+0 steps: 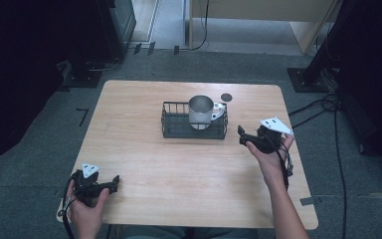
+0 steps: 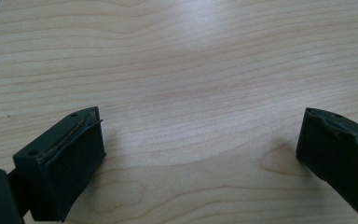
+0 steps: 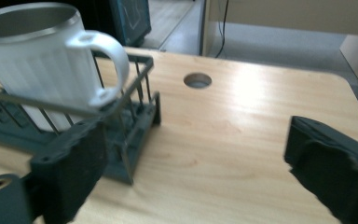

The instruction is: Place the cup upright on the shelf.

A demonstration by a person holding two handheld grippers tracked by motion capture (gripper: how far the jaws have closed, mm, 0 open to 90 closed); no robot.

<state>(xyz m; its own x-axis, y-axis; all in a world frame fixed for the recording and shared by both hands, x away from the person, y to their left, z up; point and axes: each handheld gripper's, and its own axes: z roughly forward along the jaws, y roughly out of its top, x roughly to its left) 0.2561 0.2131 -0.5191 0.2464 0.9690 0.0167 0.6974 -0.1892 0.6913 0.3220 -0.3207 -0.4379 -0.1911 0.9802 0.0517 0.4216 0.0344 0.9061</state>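
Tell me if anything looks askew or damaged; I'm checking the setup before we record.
Mostly tidy. The white mug stands upright in the dark wire rack, handle toward the right gripper. One oddity: on the left gripper, the left pad's edge looks frayed and peeling. Nothing spilled.

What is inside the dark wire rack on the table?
A white ribbed mug with a metal interior stands in the dark wire rack, handle toward its right end. The rack floor under the mug is hidden; the rest looks empty.
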